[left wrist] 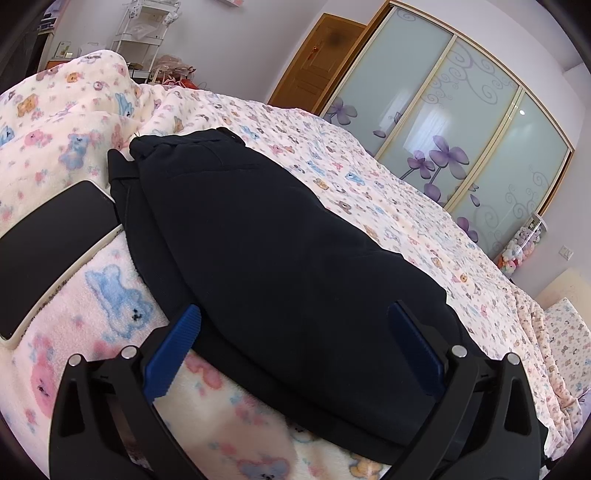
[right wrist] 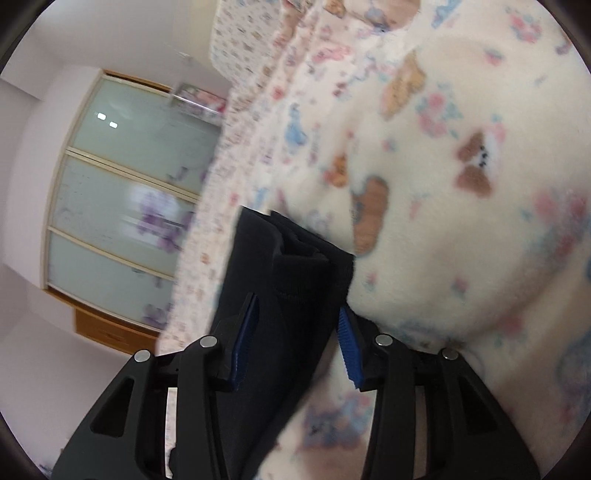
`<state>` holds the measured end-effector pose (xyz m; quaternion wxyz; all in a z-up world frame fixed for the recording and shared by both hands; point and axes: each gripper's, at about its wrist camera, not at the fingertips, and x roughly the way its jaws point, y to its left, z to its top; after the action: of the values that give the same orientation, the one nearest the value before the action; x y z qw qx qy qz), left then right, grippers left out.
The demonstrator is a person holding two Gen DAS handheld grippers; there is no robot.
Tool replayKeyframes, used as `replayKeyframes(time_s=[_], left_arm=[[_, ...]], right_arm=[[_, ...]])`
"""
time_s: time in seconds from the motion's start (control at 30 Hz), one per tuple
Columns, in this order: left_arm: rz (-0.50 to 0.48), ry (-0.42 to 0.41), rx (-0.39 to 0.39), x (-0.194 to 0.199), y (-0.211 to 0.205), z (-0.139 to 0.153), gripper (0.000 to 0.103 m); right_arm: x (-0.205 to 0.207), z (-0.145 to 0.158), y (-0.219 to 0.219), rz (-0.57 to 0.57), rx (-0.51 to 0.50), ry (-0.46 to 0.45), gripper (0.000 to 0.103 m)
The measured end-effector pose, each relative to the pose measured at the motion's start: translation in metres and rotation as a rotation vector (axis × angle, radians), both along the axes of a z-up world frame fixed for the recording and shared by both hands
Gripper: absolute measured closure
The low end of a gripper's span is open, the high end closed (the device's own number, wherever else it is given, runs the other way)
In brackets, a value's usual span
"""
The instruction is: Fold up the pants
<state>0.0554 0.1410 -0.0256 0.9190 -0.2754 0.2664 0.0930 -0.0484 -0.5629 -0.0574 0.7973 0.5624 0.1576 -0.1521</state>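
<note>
Left wrist: phone (left wrist: 51, 251) touches folded pants (left wrist: 258, 240) on blanket (left wrist: 388, 206).

Right wrist view: we find the whole frame smeared; the wardrobe (right wrist: 122, 206) and its purple motifs are streaks, and the blanket (right wrist: 461, 229) prints are soft. The dark pants (right wrist: 291, 295) run out past the lower edge between the right gripper's (right wrist: 297, 343) fingers; we cannot tell whether the pads press them.

Left wrist view: the phone (left wrist: 55, 240) is cut by the left edge; the pants cover the left gripper's (left wrist: 295, 343) right pad; the shelf's (left wrist: 144, 33) contents are too small to identify.
</note>
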Motion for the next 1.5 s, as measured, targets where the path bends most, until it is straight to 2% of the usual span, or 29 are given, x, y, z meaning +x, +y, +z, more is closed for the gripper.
replayKeyframes(time_s=[0.13, 0.27, 0.3, 0.5, 0.7, 0.83, 1.0, 1.1, 1.2, 1.27, 1.3, 1.33, 1.4, 1.5], left_arm=[[-0.001, 0.000, -0.001, 0.000, 0.000, 0.000, 0.002], [-0.009, -0.003, -0.010, 0.000, 0.001, -0.001, 0.002], [-0.010, -0.004, -0.012, -0.001, 0.002, -0.001, 0.002], [-0.010, -0.005, -0.015, -0.001, 0.002, -0.001, 0.002], [-0.012, -0.008, -0.028, -0.003, 0.004, -0.001, 0.002], [-0.014, -0.010, -0.037, -0.003, 0.006, -0.001, 0.002], [-0.011, -0.018, -0.069, -0.006, 0.008, 0.001, 0.002], [-0.012, -0.024, -0.092, -0.007, 0.012, 0.001, 0.002], [-0.021, -0.026, -0.106, -0.007, 0.014, 0.002, 0.002], [-0.027, -0.027, -0.112, -0.008, 0.015, 0.002, 0.002], [-0.030, -0.028, -0.117, -0.008, 0.015, 0.002, 0.002], [-0.033, -0.029, -0.122, -0.009, 0.016, 0.002, 0.002], [-0.034, -0.037, -0.140, -0.010, 0.019, 0.004, 0.002], [-0.027, -0.051, -0.160, -0.014, 0.023, 0.006, 0.002]], right_arm=[[0.001, -0.005, -0.001, -0.020, -0.009, 0.016, 0.060], [-0.001, -0.006, 0.000, -0.044, -0.021, 0.013, 0.085], [-0.002, -0.006, 0.000, -0.046, -0.023, 0.003, 0.087], [-0.007, 0.018, 0.016, -0.081, -0.112, -0.041, 0.091], [-0.001, 0.068, 0.063, -0.038, -0.328, -0.124, 0.091], [0.022, 0.099, 0.119, 0.116, -0.424, -0.224, 0.091], [0.062, 0.118, 0.200, 0.345, -0.448, -0.312, 0.091], [0.089, 0.117, 0.257, 0.512, -0.455, -0.322, 0.091], [0.120, 0.097, 0.309, 0.696, -0.425, -0.251, 0.091], [0.146, 0.064, 0.347, 0.854, -0.398, -0.115, 0.091], [0.156, 0.041, 0.366, 0.927, -0.393, -0.020, 0.091], [0.160, 0.030, 0.372, 0.946, -0.399, 0.028, 0.091], [0.159, 0.027, 0.372, 0.937, -0.412, 0.033, 0.091], [0.149, 0.051, 0.364, 0.904, -0.426, -0.075, 0.091]])
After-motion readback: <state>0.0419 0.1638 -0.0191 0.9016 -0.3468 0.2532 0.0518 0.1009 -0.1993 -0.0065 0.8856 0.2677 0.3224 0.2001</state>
